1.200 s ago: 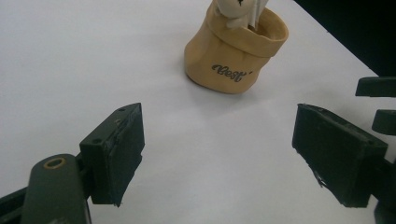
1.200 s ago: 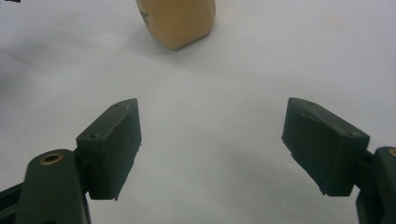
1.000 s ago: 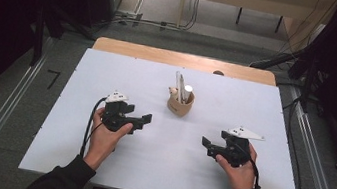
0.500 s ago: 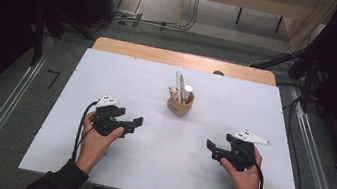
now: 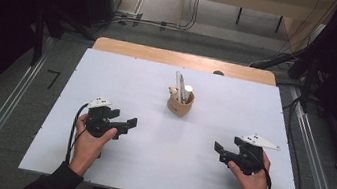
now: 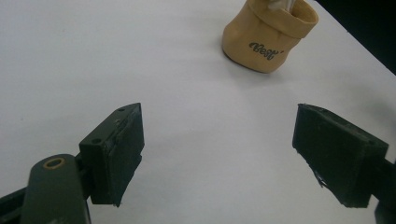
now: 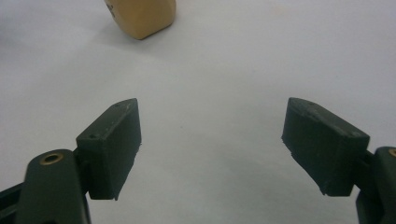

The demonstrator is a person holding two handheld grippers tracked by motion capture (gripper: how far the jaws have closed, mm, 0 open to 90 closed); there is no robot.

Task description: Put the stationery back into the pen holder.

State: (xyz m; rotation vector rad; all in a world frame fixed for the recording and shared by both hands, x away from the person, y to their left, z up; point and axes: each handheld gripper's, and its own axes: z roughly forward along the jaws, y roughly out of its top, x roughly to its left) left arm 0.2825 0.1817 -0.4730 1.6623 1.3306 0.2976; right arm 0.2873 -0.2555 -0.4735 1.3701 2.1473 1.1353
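Pouch point(image 5: 179, 105) of tan material is what both my tools point toward, but nearest to me come the grippers themselves. My left gripper point(image 5: 131, 122) hangs low over the white table point(image 5: 124, 75) at its near left, jaws spread wide with nothing between them. My right gripper point(image 5: 219, 150) sits at the near right, jaws equally wide apart and empty, well apart from the left one. Farther out, near the middle of the table and slightly toward the far edge, the pouch stands upright. From the left gripper view the pouch point(image 6: 269, 36) is soft-sided with a rolled-over rim and a dark script word printed on its side. Inside it, from the high view, I see a tall clear strip-like item point(image 5: 179, 85) leaning and a white-capped cylinder point(image 5: 188, 90) beside it; what else is in there I cannot tell.
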